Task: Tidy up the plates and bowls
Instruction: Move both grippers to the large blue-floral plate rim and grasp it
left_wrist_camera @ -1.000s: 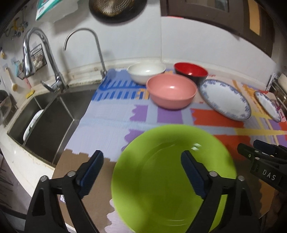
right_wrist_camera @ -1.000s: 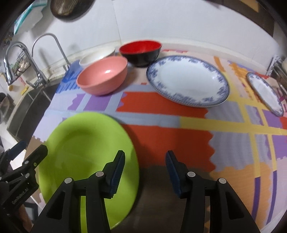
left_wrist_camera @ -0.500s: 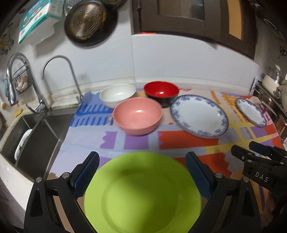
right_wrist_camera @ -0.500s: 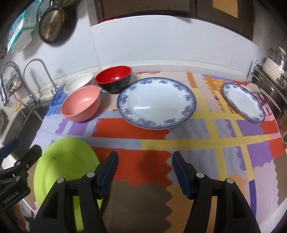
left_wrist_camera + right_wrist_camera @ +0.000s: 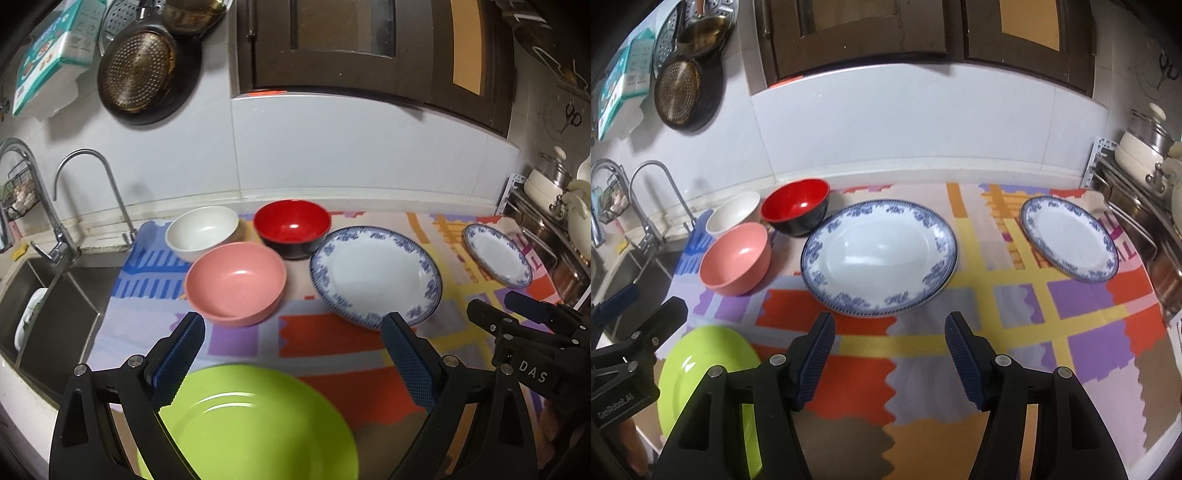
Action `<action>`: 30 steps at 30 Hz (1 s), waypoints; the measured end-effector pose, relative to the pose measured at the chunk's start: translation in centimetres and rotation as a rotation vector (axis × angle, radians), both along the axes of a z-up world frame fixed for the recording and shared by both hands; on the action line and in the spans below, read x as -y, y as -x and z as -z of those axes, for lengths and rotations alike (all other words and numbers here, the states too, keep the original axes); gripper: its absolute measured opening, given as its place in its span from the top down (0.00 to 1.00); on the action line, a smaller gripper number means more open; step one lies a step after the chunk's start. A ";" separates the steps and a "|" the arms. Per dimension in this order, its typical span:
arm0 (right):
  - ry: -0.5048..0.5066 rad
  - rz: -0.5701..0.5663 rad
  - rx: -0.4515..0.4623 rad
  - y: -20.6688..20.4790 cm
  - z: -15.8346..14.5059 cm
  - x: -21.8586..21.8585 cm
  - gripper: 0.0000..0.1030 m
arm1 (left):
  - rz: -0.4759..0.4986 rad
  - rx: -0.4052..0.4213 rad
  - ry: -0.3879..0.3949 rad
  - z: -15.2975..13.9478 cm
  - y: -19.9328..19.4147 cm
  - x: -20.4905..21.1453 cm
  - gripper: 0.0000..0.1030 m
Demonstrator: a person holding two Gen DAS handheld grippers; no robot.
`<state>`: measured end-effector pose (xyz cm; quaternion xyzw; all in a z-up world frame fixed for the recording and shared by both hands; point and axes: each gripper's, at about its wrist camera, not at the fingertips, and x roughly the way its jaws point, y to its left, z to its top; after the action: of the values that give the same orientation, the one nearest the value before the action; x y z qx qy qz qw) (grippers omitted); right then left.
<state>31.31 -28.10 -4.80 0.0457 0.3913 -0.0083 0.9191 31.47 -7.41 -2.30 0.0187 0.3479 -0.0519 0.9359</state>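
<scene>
On patchwork mat [image 5: 1015,295], glossy lime-green plate [image 5: 255,424]

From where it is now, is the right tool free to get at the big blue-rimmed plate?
Probably yes. The right tool is open and empty, the large blue-rimmed plate lies just ahead of it, and only bare mat is between them.

Both grippers are black plastic – left gripper [image 5: 291,354], right gripper [image 5: 889,358]. Blue ribbed pads [image 5: 964,363] line the fingers, with silver screws [image 5: 135,359]. White lettering marks each body – "DAS" on one.
</scene>
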 end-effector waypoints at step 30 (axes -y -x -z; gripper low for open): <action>-0.021 0.043 -0.040 -10.7 3.3 6.5 0.39 | 0.019 -0.119 -0.036 4.1 -12.5 6.2 0.08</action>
<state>42.01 -34.63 -8.12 0.0634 0.4085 -0.0247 0.9102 43.98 -13.63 -6.36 0.0358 0.4034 -0.0554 0.9126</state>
